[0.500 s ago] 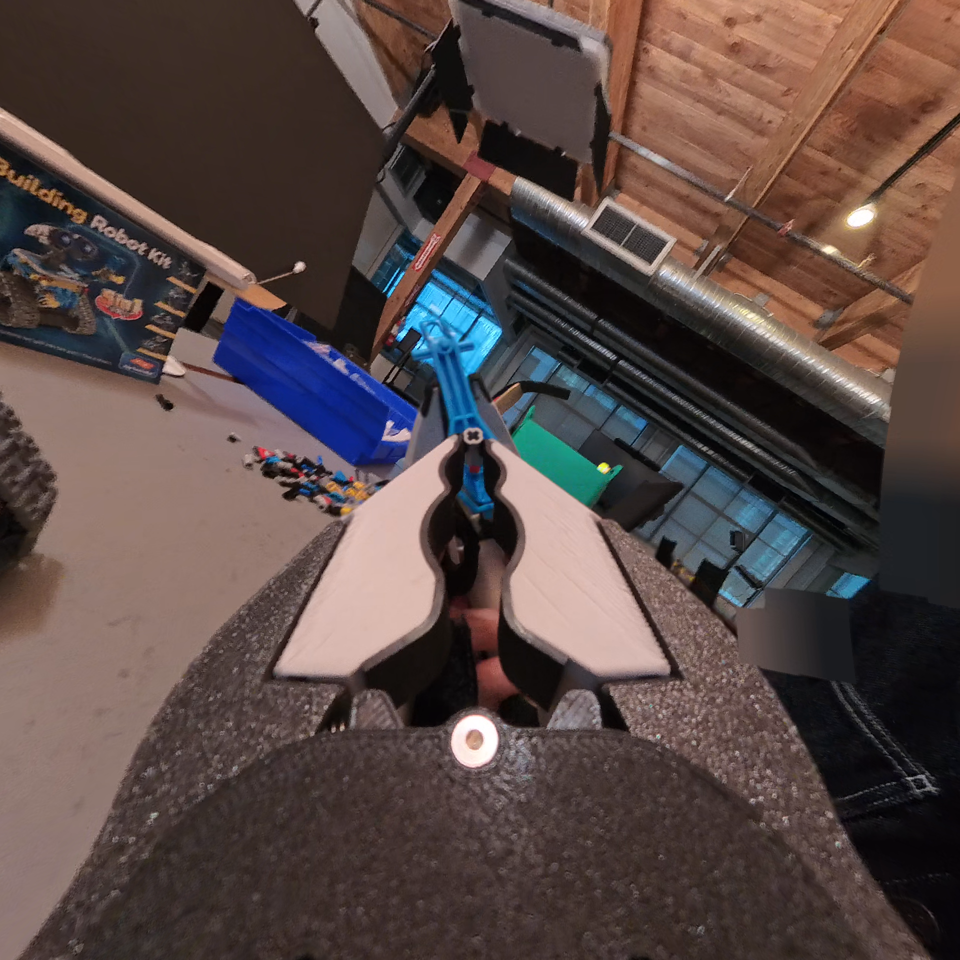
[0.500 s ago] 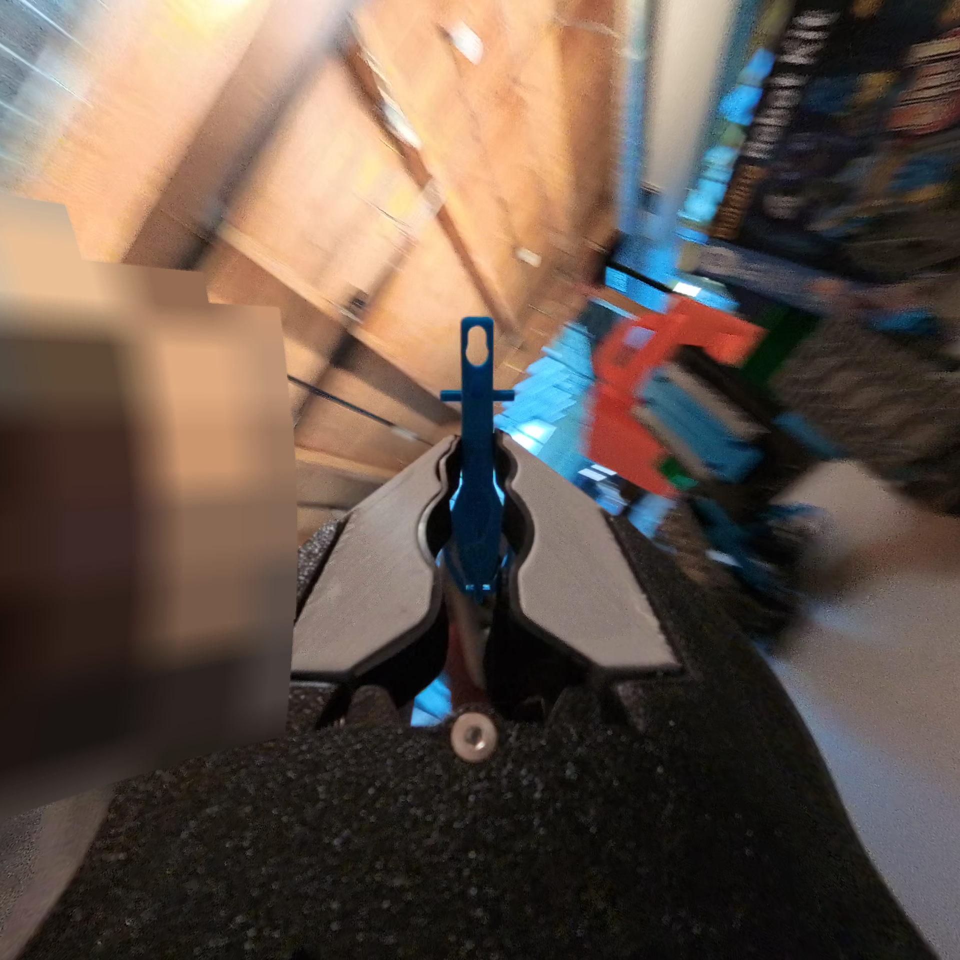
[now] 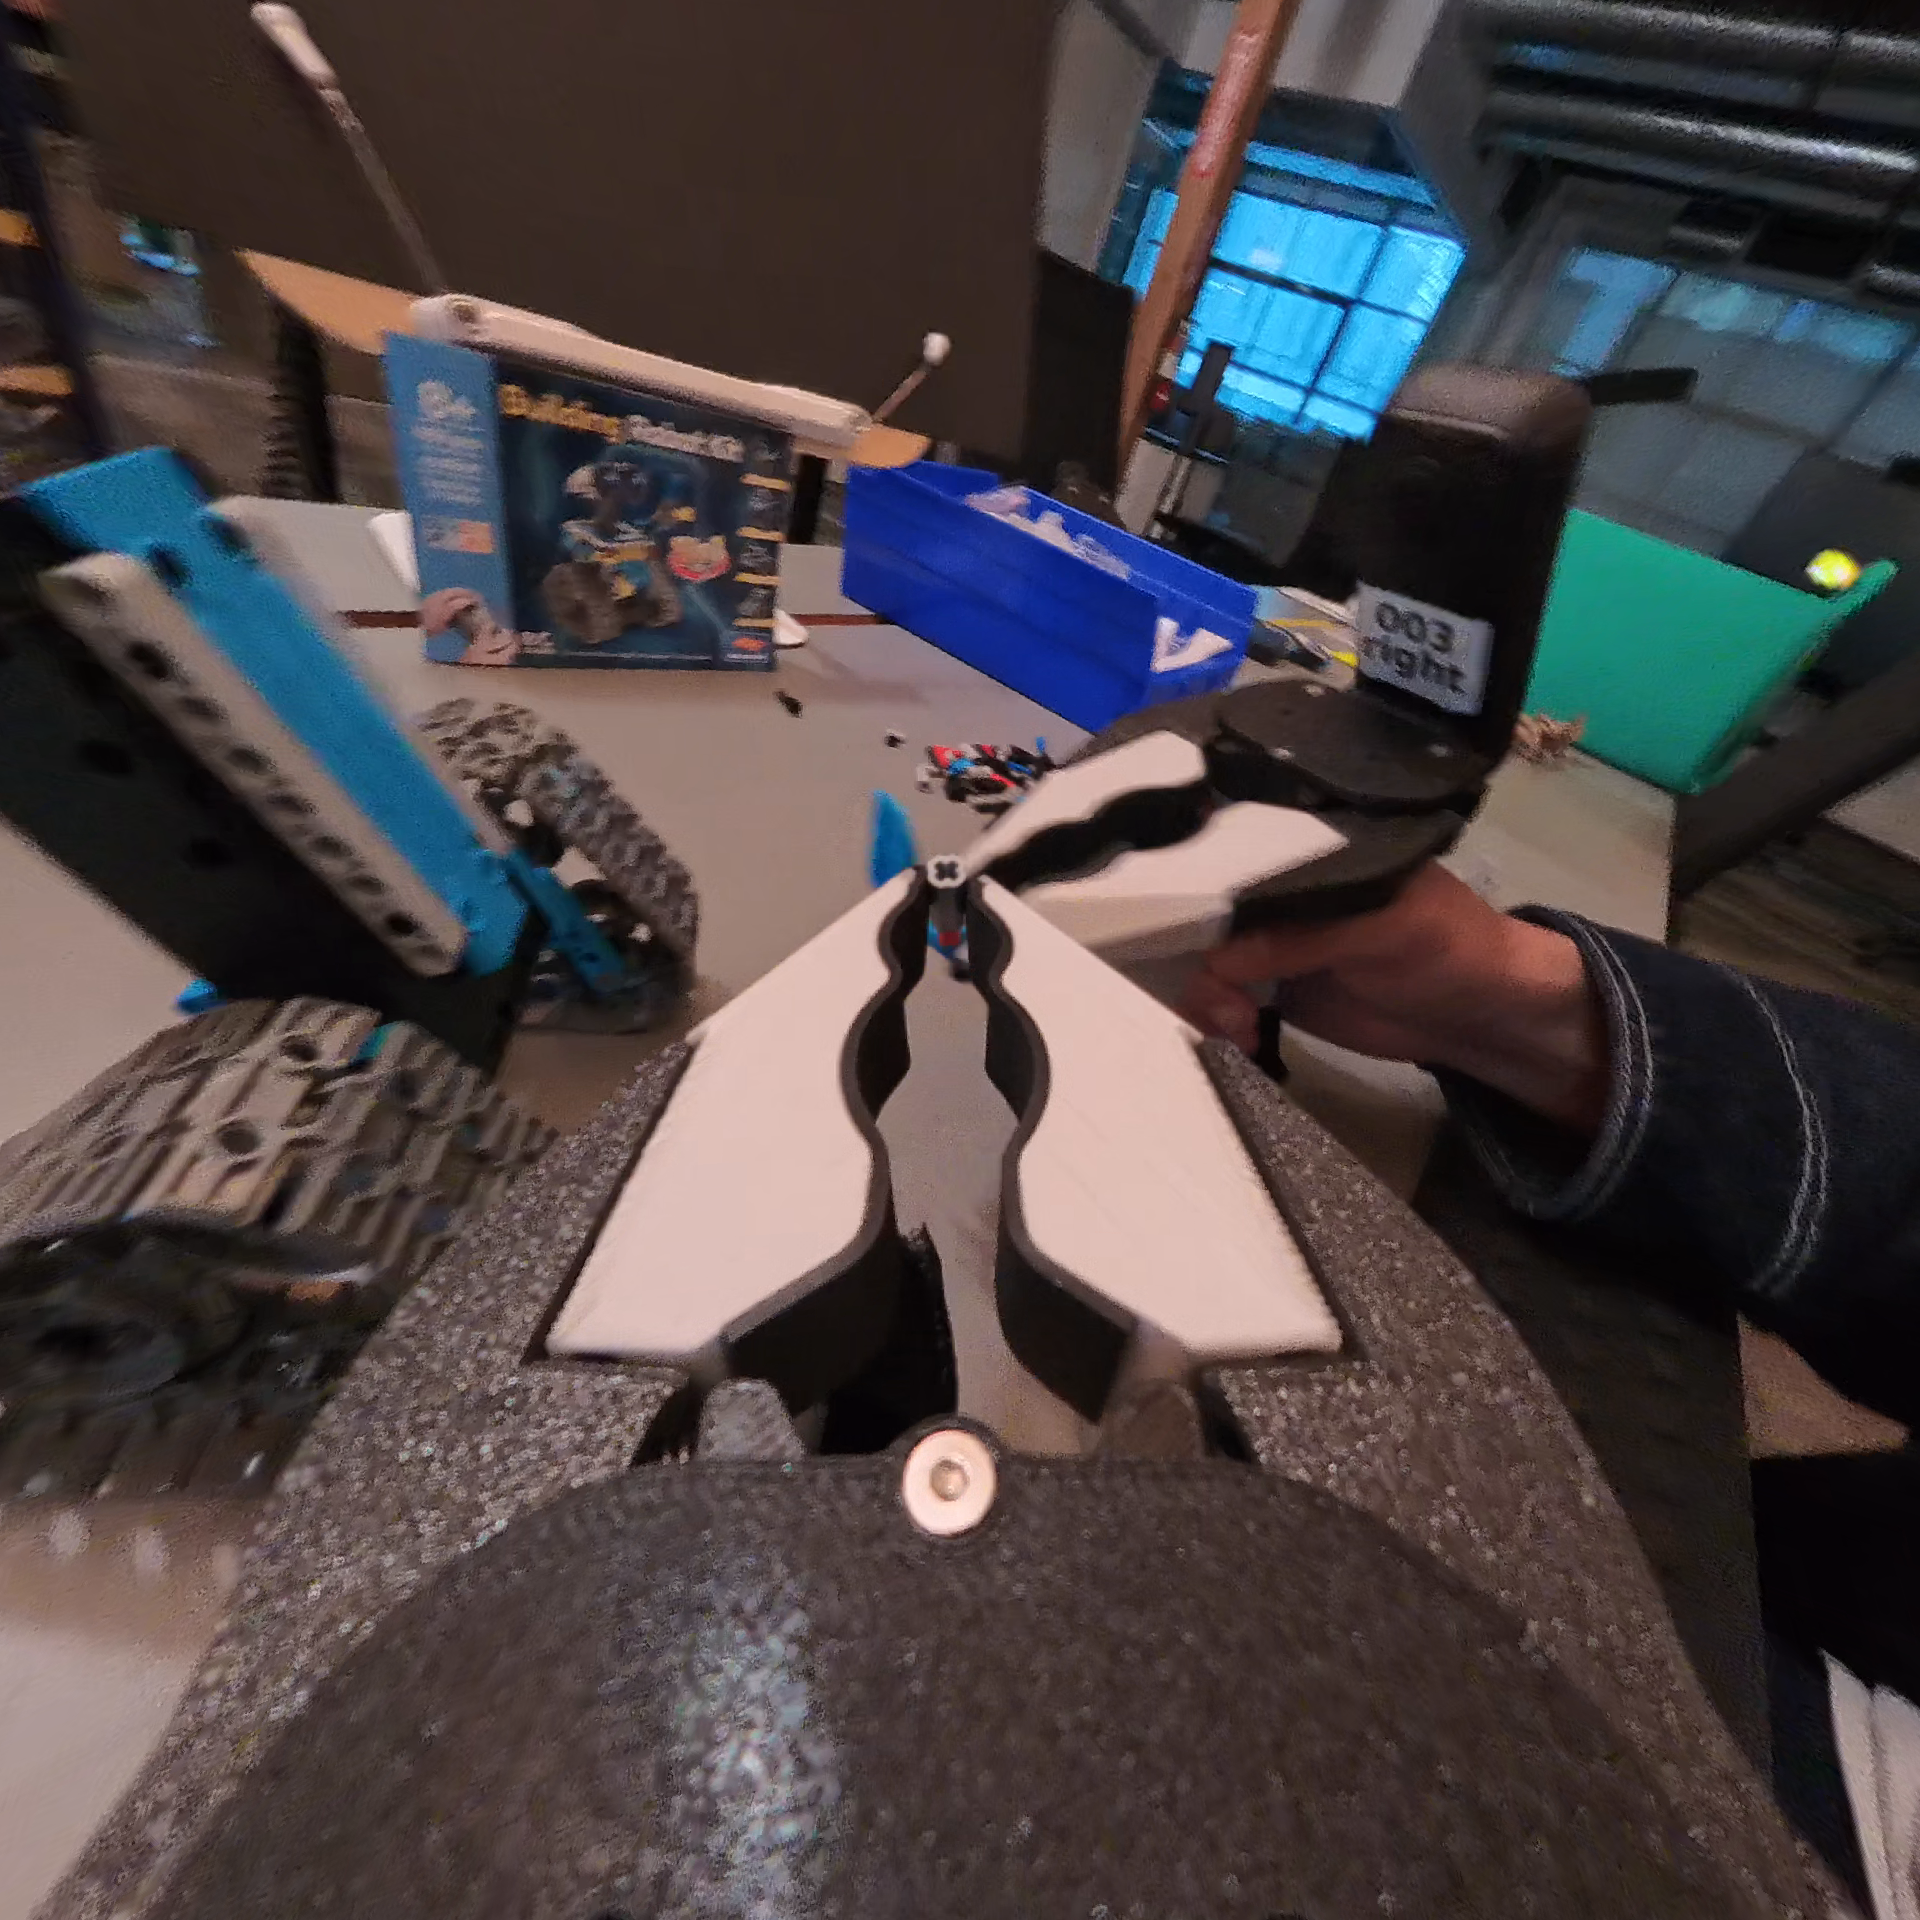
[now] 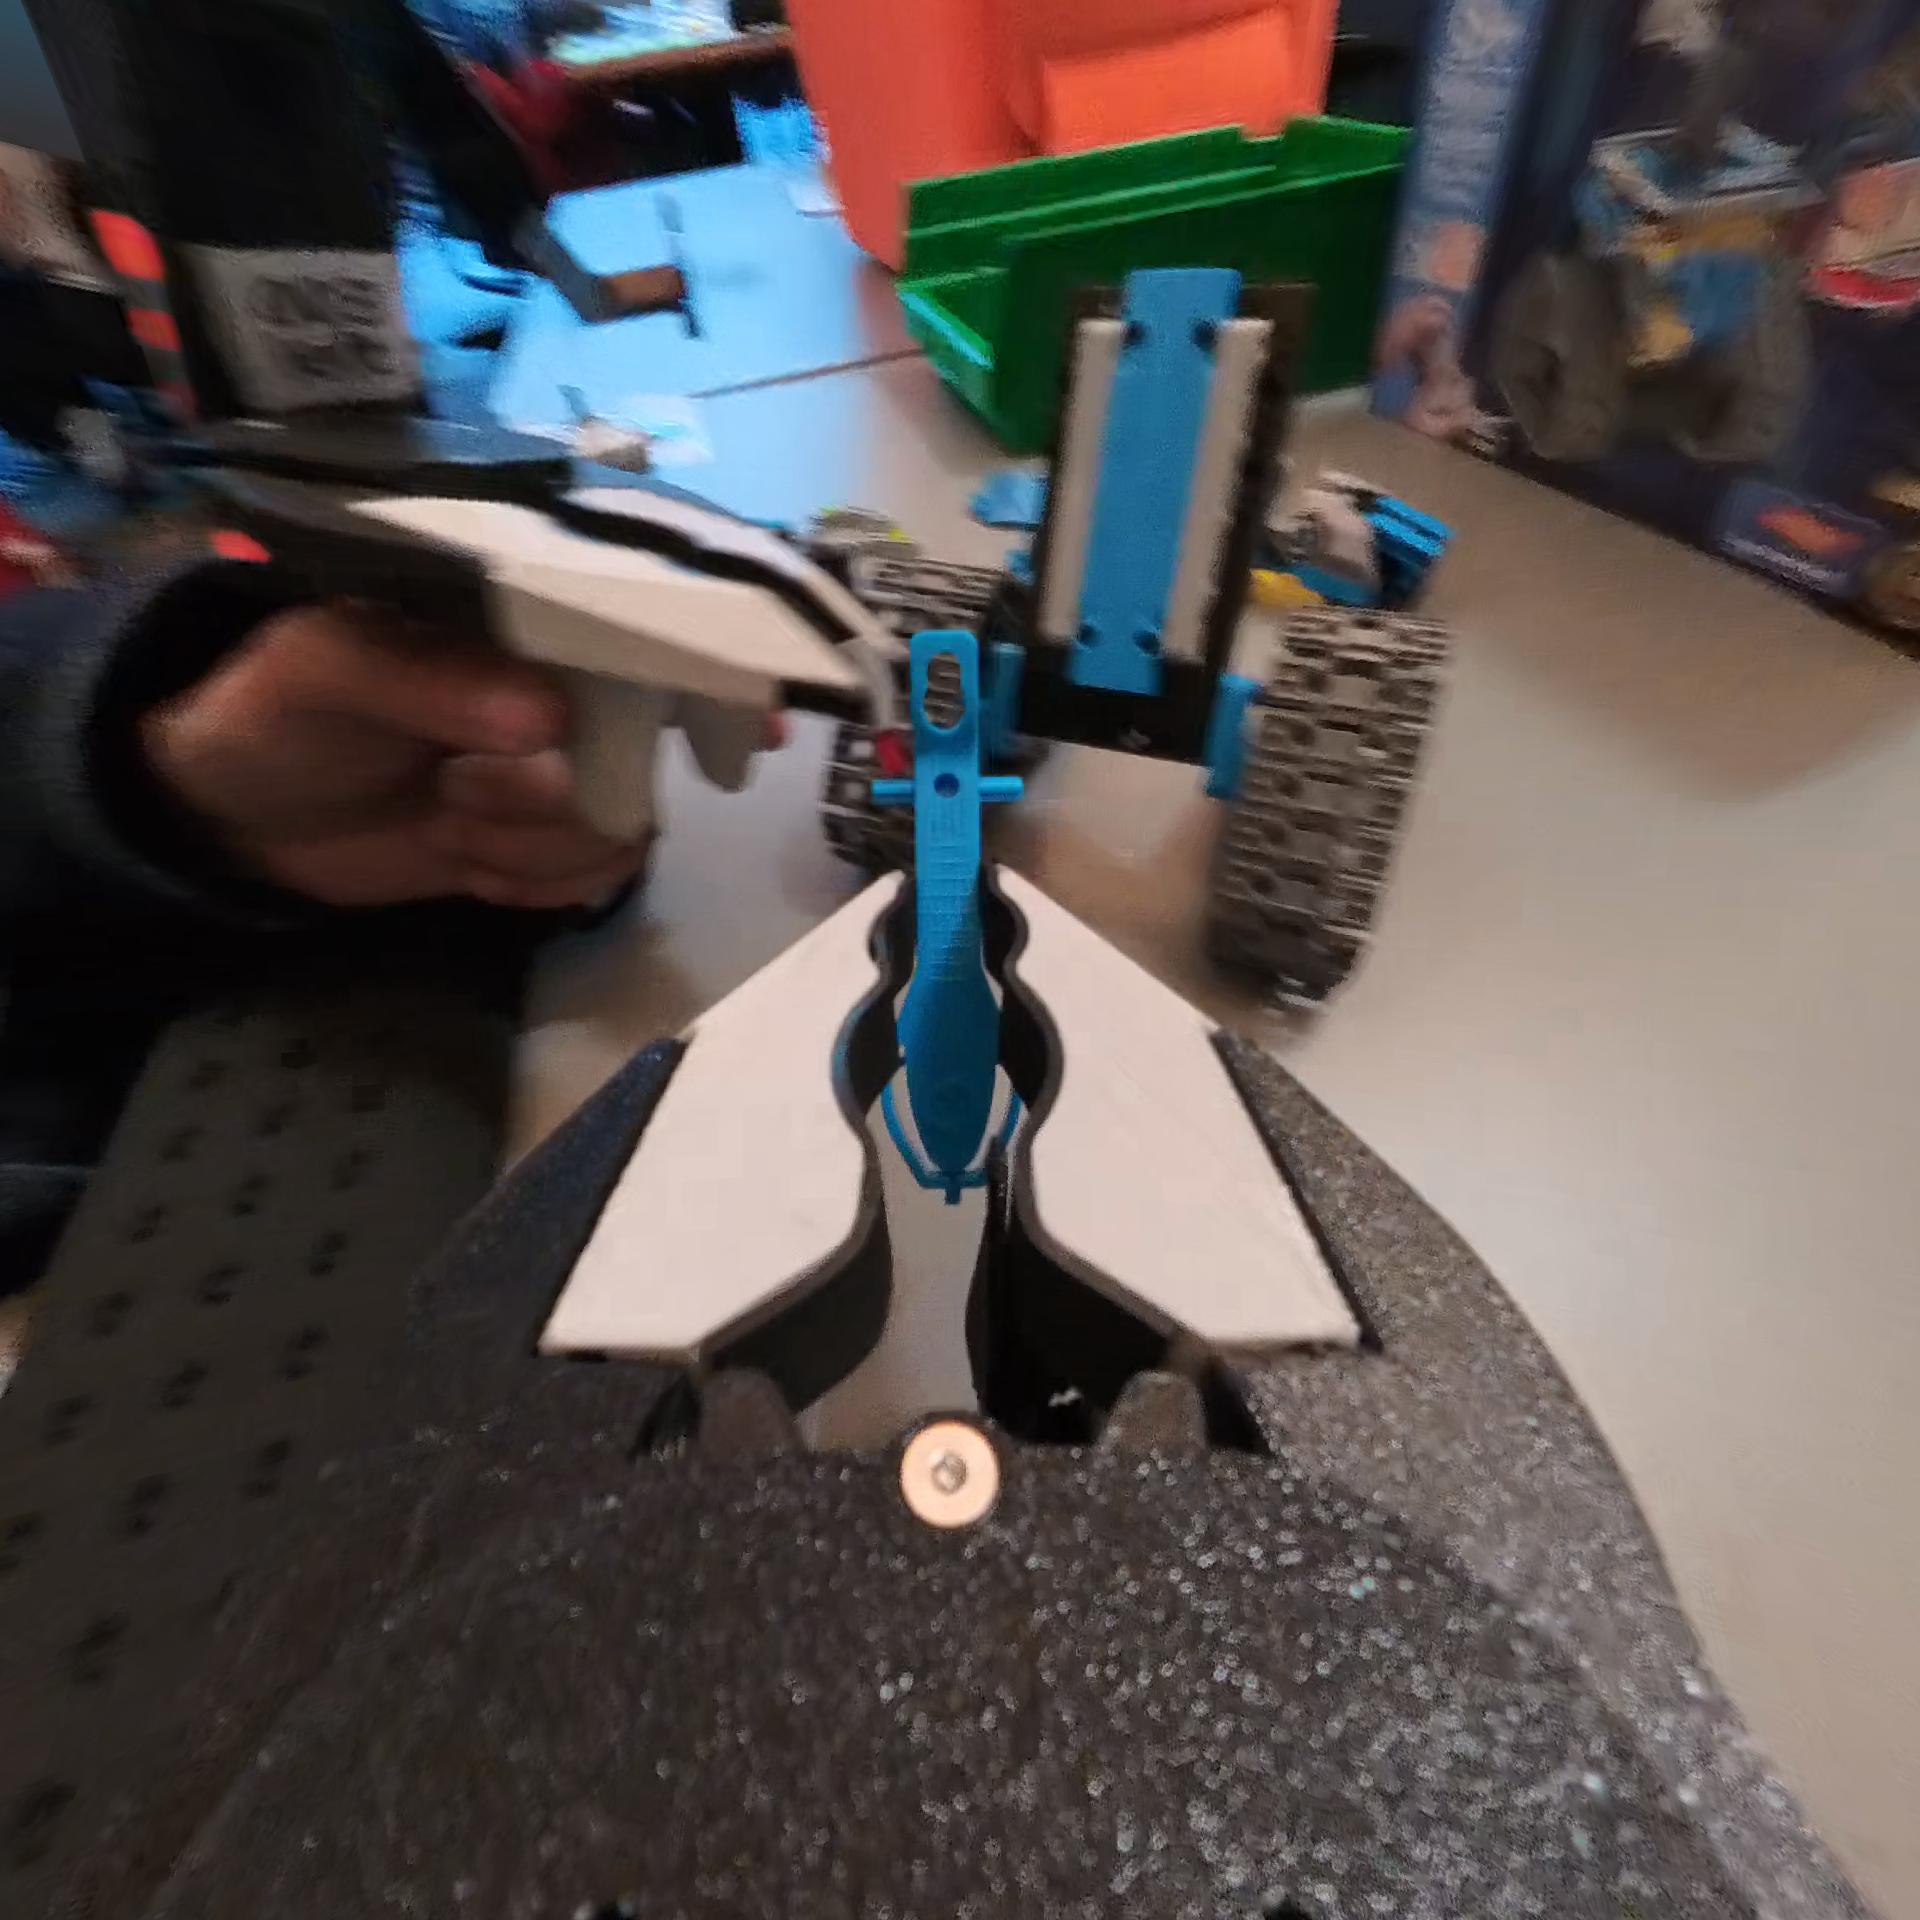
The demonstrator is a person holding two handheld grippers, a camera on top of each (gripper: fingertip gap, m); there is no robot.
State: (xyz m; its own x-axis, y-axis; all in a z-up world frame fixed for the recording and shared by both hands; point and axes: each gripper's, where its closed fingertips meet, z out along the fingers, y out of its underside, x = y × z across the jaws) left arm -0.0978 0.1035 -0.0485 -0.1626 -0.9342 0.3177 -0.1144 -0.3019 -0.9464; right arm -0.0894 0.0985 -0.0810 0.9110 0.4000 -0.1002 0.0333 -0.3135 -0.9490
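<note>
Left gripper point(image 3: 943, 873) pinches a small axle piece point(image 3: 943, 871) at its tips. Right gripper point(image 4: 943, 883) clamps a blue tool point(image 4: 943, 935), tip up, just beside the left gripper's tips. Both sit in front of the tracked robot point(image 4: 1143, 582). I'd keep both grips firm and line up slowly. Blue bin point(image 3: 1039, 603) holds pale bits, unclear. Green bin point(image 4: 1143, 260): contents hidden.

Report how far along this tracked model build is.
Built: the tracked model stands on its treads on the table. In hand: left claw grips a small cross-ended pin; right claw grips a blue tool. Left: loose small parts lie near the blue bin.
</note>
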